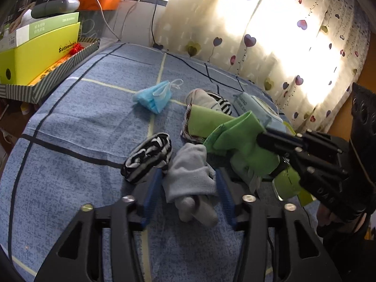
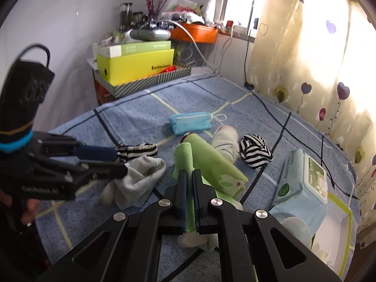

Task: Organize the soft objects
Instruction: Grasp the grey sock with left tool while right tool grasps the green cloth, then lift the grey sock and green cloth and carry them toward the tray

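while the right gripper stays out of this, its jaws pinched on one green cloth, the left gripper stands open around one grey sock, pads apart from it. two striped bundles lie on the blue bedsheet: one near left, one far. one face mask lies far, with bare sheet left of it. one wipes pack at the right edge is partly cut off.

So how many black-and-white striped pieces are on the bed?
2. One striped bundle lies by the wipes pack; the other striped piece sits beside the grey sock. More may be hidden.
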Action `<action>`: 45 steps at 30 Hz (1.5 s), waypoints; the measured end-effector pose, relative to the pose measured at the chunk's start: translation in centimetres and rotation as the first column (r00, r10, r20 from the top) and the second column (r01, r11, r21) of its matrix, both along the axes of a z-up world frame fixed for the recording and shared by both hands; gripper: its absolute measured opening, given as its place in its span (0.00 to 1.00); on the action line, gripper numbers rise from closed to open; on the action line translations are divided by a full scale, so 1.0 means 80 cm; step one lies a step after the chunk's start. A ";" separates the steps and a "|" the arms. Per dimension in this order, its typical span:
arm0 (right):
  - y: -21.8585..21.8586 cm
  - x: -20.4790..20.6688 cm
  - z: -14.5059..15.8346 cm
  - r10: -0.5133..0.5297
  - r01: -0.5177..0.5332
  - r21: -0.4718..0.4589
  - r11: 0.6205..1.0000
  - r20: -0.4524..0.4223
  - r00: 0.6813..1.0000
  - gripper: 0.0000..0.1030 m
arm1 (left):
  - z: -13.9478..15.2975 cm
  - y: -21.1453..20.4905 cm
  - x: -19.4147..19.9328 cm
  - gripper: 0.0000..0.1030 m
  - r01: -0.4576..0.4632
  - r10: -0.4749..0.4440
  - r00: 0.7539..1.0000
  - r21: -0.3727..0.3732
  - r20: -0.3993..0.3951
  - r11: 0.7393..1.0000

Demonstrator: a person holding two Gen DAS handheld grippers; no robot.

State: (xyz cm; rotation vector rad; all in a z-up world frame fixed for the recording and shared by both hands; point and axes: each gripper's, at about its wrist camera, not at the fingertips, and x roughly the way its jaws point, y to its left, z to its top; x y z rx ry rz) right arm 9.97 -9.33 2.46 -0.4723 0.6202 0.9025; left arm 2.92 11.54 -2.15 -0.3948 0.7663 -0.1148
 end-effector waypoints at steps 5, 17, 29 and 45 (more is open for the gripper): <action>-0.014 -0.002 0.013 -0.007 0.007 0.057 0.998 -0.003 1.000 0.05 | -0.008 -0.014 0.005 0.53 0.018 -0.018 0.999 0.015 -0.041 1.000; -0.033 0.003 0.016 -0.051 0.052 0.087 0.995 -0.020 0.999 0.05 | -0.028 -0.020 0.020 0.40 -0.024 0.024 0.997 -0.004 -0.080 1.000; -0.053 0.006 0.035 -0.071 0.071 0.132 0.989 -0.005 0.997 0.05 | 0.011 -0.036 0.016 0.30 -0.030 0.030 1.000 0.051 0.007 0.998; -0.088 0.002 0.056 -0.063 0.062 0.166 0.984 0.004 0.998 0.05 | 0.056 -0.071 0.026 0.30 -0.021 0.011 0.997 0.133 0.073 0.991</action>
